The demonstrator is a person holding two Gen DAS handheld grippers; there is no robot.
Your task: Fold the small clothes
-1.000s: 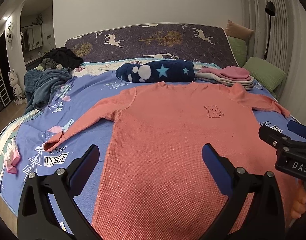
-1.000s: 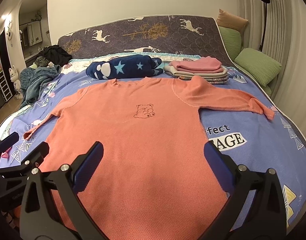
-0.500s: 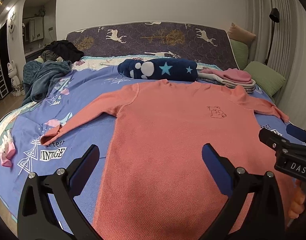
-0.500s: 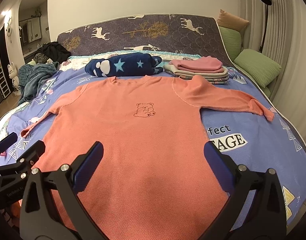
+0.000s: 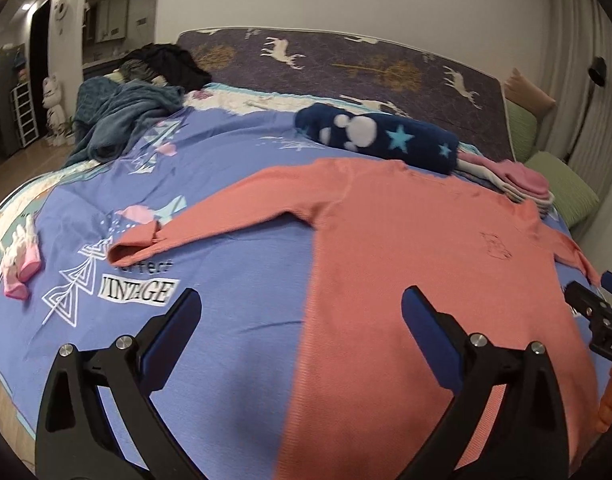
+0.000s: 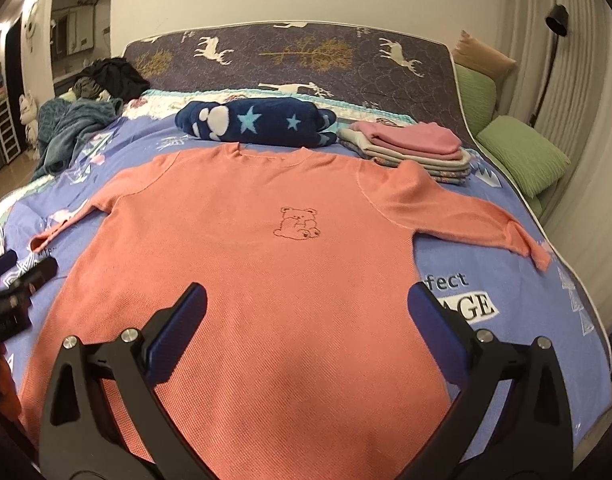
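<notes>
A salmon-pink long-sleeved top point(image 6: 265, 280) with a small bear outline lies flat, front up, on the blue bedspread point(image 6: 506, 264), both sleeves spread out. In the left wrist view the top point(image 5: 406, 264) fills the right half and its left sleeve cuff point(image 5: 133, 244) lies on the bedspread. My left gripper point(image 5: 301, 316) is open and empty above the top's left hem edge. My right gripper point(image 6: 308, 308) is open and empty above the top's lower middle. The left gripper also shows at the left edge of the right wrist view point(image 6: 13, 280).
A rolled navy star blanket point(image 6: 257, 126) and a stack of folded clothes point(image 6: 414, 148) lie beyond the collar. A teal blanket point(image 5: 117, 120) and dark clothes are heaped at the far left. Small pink socks point(image 5: 19, 260) lie near the left bed edge. Green pillows point(image 6: 518, 152) line the right side.
The left gripper has swung to the left, so the top now sits right of its view. The right gripper has barely moved. Both stay open.
</notes>
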